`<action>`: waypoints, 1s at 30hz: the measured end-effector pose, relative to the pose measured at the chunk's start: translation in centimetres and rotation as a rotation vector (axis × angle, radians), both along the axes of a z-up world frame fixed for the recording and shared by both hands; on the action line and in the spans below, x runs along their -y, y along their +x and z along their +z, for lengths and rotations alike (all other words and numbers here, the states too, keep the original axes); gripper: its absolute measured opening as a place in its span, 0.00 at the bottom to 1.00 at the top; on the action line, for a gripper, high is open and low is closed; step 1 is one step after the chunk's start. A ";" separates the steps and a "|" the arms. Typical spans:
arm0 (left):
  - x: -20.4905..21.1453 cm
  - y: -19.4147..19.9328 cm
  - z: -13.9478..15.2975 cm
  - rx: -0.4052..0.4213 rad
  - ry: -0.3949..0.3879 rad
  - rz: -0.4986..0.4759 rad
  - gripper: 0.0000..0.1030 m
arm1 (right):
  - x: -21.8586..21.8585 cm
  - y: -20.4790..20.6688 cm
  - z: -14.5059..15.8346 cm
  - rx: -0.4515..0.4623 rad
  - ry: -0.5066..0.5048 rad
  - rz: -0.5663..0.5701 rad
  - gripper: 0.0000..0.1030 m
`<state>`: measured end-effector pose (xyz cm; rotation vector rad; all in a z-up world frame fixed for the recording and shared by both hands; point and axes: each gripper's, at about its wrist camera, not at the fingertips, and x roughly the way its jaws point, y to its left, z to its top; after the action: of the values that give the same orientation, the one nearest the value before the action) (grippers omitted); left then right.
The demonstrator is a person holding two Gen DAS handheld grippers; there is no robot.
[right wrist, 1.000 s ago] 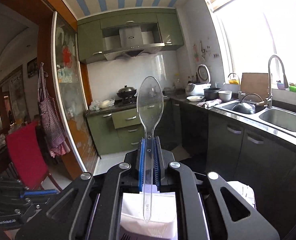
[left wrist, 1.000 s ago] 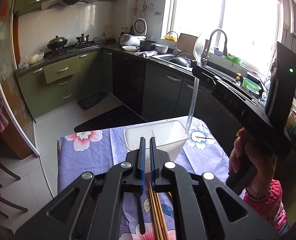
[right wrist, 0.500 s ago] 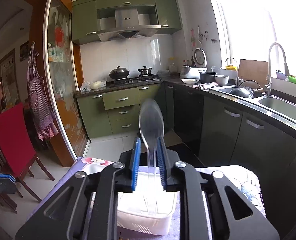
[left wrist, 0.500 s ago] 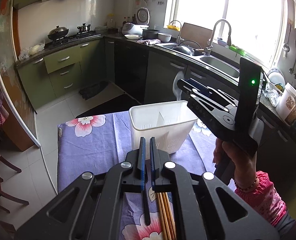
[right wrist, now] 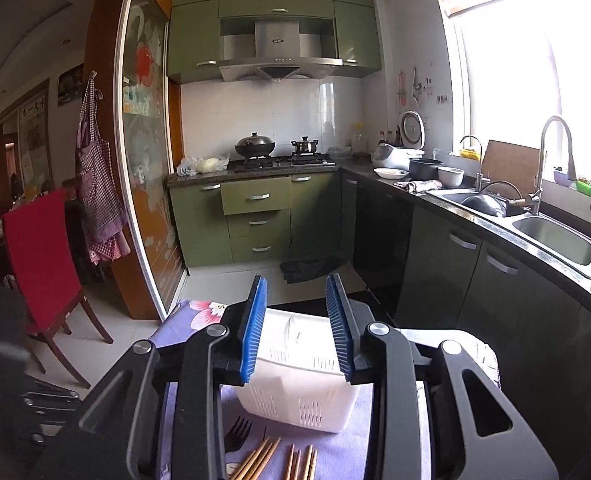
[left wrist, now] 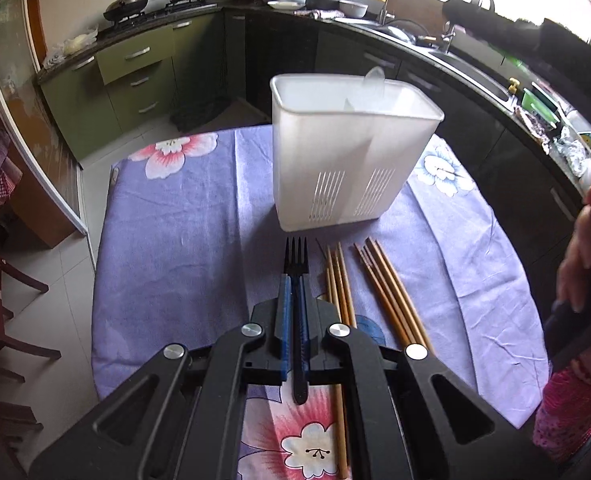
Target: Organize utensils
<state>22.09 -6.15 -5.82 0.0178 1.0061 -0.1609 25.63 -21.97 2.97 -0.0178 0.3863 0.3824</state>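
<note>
A table draped in a purple floral cloth [left wrist: 183, 216] is seen, and on it a white two-compartment utensil holder [left wrist: 335, 168] is stood upright, slotted near its base. A clear plastic spoon [left wrist: 373, 84] is seen resting in the holder, bowl uppermost above the rim; which compartment it occupies cannot be told for certain, since it is blurred against the translucent wall.

Just in front of the holder, two loose groups of wooden chopsticks [left wrist: 379, 284] are laid on the cloth, close together but apart from the holder's base. To their left a black plastic fork [left wrist: 296, 264] is held, tines pointed toward the holder.

The left gripper [left wrist: 294, 292] is pressed together on the fork's handle, with the tines projecting past the blue pads. The right gripper [right wrist: 297, 328] is spread wide with nothing between its jaws, and is held above the holder.

Several risks can be judged from here. The fork is pinched along a thin, smooth handle, so it could be twisted or slipped in the pads if it is swung up quickly. The holder looks light and tall, so it could be tipped or pushed across the cloth if its rim is struck by the tines. The chopsticks are round and lie loose, so they could be rolled or scattered if brushed by either gripper.
</note>
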 end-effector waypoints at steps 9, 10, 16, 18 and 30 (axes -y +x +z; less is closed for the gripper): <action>1.7 3.3 -8.4 -0.185 0.036 0.041 0.04 | -0.4 -0.8 0.9 -0.019 0.004 0.015 0.36; 1.8 3.7 -8.8 -0.191 0.037 0.044 0.04 | -0.4 -1.0 1.0 -0.015 -0.001 0.013 0.36; 1.9 4.7 -9.5 -0.190 0.054 0.078 0.06 | 0.8 -0.9 1.4 -0.008 0.011 -0.015 0.36; 1.9 4.8 -9.5 -0.186 0.049 0.080 0.06 | 1.2 -0.7 1.4 -0.016 0.018 -0.023 0.36; 2.5 5.6 -9.8 -0.178 0.072 0.072 0.34 | 2.1 0.3 0.7 -0.047 0.016 -0.034 0.36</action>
<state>27.70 -8.61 -15.63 0.0336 1.1882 -0.0611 25.97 -24.09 3.70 0.0134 0.4290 0.3530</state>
